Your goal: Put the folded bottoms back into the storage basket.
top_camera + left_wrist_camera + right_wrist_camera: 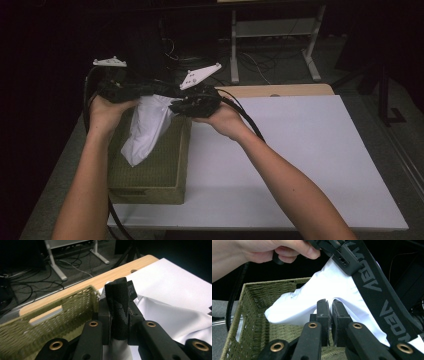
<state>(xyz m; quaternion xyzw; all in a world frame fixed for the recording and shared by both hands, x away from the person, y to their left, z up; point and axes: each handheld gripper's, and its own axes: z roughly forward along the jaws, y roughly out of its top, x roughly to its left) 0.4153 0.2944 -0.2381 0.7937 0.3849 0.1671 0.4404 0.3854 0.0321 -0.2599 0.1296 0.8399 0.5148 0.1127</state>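
A white garment (pixel 146 127) with a black lettered waistband (pixel 374 290) hangs over an olive woven basket (pixel 150 175), its lower end inside the basket. My left gripper (pixel 120 92) is above the basket's far left and shut on a fold of the black waistband (pixel 119 315). My right gripper (pixel 195 105) is at the basket's far right. In the right gripper view its jaws (pixel 329 307) are shut on the white cloth (pixel 312 302). That view also has the left gripper (pixel 339 255) and its hand at the top.
The basket stands on the left part of a white sheet (pixel 300 150) that covers the table. A wooden table edge (pixel 280 90) runs behind it. A desk frame (pixel 310 45) and loose cables (pixel 27 287) lie on the floor beyond.
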